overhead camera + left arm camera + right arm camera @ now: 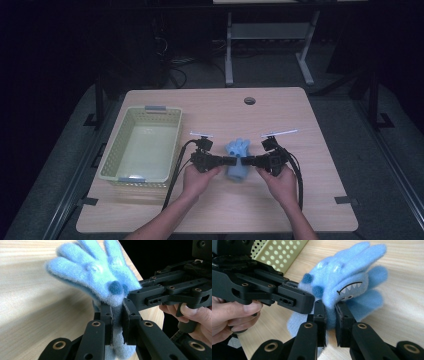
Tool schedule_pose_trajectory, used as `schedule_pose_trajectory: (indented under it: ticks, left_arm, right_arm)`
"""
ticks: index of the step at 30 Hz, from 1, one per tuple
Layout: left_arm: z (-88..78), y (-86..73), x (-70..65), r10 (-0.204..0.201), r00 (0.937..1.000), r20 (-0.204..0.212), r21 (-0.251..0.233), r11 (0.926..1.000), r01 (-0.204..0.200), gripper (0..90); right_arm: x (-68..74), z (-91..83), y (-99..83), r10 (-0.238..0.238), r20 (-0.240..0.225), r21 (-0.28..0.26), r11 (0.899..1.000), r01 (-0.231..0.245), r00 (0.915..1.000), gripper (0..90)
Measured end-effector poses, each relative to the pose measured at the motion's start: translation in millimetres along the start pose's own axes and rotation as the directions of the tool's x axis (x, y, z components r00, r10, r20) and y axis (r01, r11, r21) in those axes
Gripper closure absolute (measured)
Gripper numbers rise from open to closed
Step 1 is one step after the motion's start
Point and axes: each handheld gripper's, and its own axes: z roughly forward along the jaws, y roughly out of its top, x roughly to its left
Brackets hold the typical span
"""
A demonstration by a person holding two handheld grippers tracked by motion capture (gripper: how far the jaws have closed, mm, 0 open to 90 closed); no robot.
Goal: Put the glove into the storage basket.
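A fuzzy blue glove (238,159) with a monster face hangs just above the middle of the wooden table (215,110). My left gripper (231,161) comes at it from the left and is shut on its cuff edge. From the right, my right gripper (246,161) is shut on the opposite edge. In the left gripper view the glove (100,272) spreads its fingers above the jaws, and fabric is pinched between the pads (110,322). The right gripper view shows the glove (347,280) with its toothed mouth, fabric squeezed between the pads (323,320).
A pale green plastic basket (114,165) stands at the table's left, with nothing visible inside. A round cable hole (249,100) sits near the far edge. Desk legs and dark floor lie beyond the table.
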Motion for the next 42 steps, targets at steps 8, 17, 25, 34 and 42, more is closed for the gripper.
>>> schedule_pose_trajectory:
  ticks: [8, 17, 25, 34, 42]
  left_arm:
    - [-10.9, 9.2, -2.9, 0.017, 0.9999, -0.003, -0.004, 0.9999, -0.017, 81.1]
    - [-27.5, 17.2, -3.8, 0.021, 0.9998, 0.005, -0.024, 0.9995, -0.021, 81.1]
    - [-41.7, 22.7, -3.1, 0.021, 0.9998, 0.003, -0.035, 0.9992, -0.021, 81.1]
    - [-56.2, 27.8, -1.1, 0.025, 0.9997, 0.002, -0.051, 0.9984, -0.025, 81.1]
    - [-68.8, 30.3, 1.8, 0.028, 0.9996, -0.001, -0.061, 0.9978, -0.028, 81.1]
  right_arm:
    - [6.1, -2.4, 9.2, -0.005, -0.02, -0.012, 1.0, 0.005, 0.9998, 81.1]
    - [18.6, -4.4, 23.4, -0.024, -0.034, -0.025, 0.999, 0.023, 0.9991, 81.2]
    - [29.5, -1.3, 34.0, -0.045, -0.045, -0.025, 0.999, 0.044, 0.998, 81.4]
    - [39.1, 1.9, 43.8, -0.054, -0.063, -0.033, 0.998, 0.052, 0.9966, 81.5]
    - [47.3, 6.8, 52.7, -0.062, -0.085, -0.037, 0.998, 0.059, 0.9944, 81.5]
